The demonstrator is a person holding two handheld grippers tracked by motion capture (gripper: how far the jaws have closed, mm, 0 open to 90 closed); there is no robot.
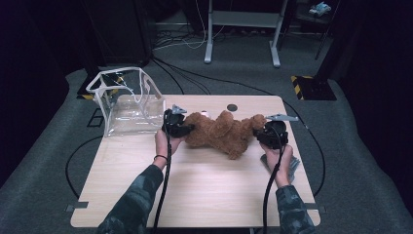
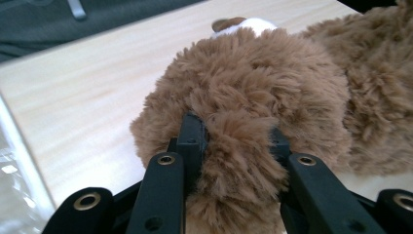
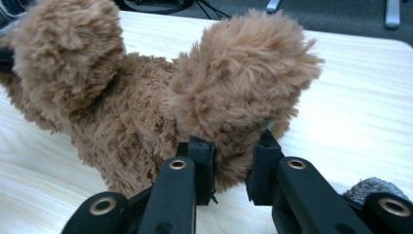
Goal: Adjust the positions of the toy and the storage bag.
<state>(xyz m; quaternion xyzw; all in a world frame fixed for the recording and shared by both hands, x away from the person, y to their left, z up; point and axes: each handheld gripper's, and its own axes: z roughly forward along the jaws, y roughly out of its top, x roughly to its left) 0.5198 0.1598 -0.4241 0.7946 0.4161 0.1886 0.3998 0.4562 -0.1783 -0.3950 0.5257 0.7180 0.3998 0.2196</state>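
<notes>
A brown plush bear (image 1: 221, 132) lies stretched left to right across the far middle of the light wooden counter (image 1: 204, 195), one gripper at each end. The left gripper (image 1: 181, 127) is clamped on a furry lobe at the bear's left end; in the left gripper view its jaws sink into the pile on both sides. The right gripper (image 1: 263, 132) grips a fluffy limb at the bear's right end, and the right gripper view shows the fur pinched between its two jaws. On the far left corner stands a clear plastic bag (image 1: 127, 103) with white edging, its mouth open upward, just left of the left gripper and near the counter's left edge. A small dark disc (image 1: 232, 107) sits near the far edge, behind the bear. A grey object (image 1: 293, 165) lies by the right hand (image 1: 278, 163), near the right edge. The whole near half of the counter is bare wood, crossed by the forearms and trailing cables.
</notes>
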